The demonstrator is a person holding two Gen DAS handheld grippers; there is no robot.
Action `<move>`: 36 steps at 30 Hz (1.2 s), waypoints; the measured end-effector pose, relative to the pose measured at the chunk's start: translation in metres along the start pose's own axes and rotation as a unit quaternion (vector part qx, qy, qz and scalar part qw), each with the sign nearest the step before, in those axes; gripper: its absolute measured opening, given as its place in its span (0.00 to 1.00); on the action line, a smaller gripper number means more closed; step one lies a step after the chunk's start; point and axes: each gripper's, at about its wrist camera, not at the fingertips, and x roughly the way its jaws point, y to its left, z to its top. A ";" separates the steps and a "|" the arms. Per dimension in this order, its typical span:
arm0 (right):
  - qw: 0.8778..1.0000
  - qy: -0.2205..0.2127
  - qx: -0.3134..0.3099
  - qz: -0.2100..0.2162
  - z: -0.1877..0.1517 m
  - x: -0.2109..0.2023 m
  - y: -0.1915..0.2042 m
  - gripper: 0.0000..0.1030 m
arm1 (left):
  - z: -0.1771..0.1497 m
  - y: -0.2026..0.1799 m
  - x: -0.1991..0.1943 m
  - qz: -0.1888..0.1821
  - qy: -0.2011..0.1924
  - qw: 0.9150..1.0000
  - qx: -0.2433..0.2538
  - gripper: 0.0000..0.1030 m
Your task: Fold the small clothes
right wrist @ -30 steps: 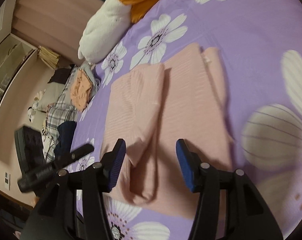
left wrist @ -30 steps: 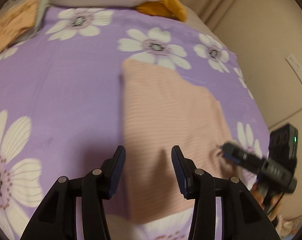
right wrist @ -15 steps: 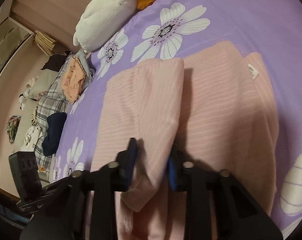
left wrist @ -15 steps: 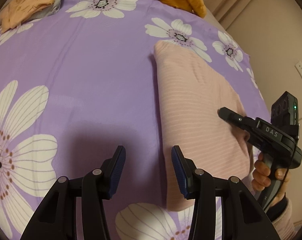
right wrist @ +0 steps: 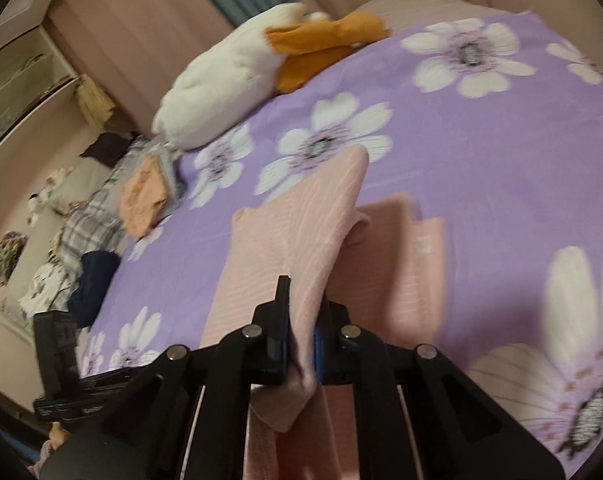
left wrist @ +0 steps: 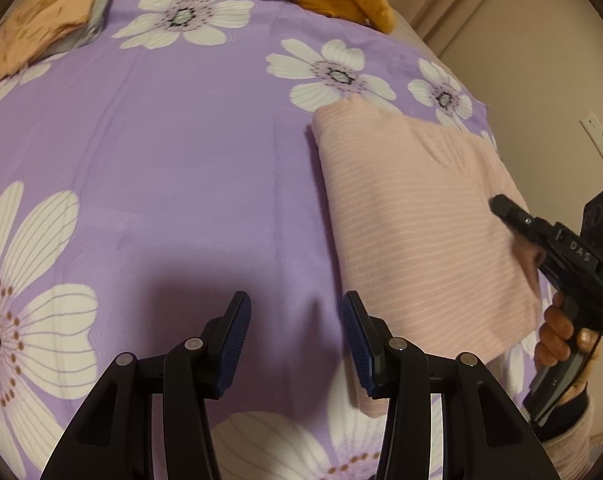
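A pink striped garment [left wrist: 413,224] lies partly folded on the purple flowered bedspread [left wrist: 161,152]. My left gripper [left wrist: 295,334] is open and empty, hovering over bare bedspread just left of the garment's near edge. My right gripper [right wrist: 301,336] is shut on a folded flap of the pink garment [right wrist: 301,236] and holds it lifted above the rest of the cloth. In the left wrist view the right gripper [left wrist: 513,216] reaches onto the garment from the right, held by a hand.
A white and orange plush toy [right wrist: 241,68] lies at the head of the bed. A folded orange cloth [left wrist: 41,28] sits on a pile at the far left. Plaid and dark clothes [right wrist: 93,248] lie beyond the bed's left edge. A wall [left wrist: 541,60] stands close on the right.
My right gripper closed on the garment's flap and lifted it. My left gripper stayed open and drifted left, off the garment.
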 end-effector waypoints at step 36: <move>0.999 0.019 0.004 -0.034 0.008 0.019 -0.039 0.15 | 0.087 -0.065 0.081 -0.008 -0.004 0.999 0.045 0.20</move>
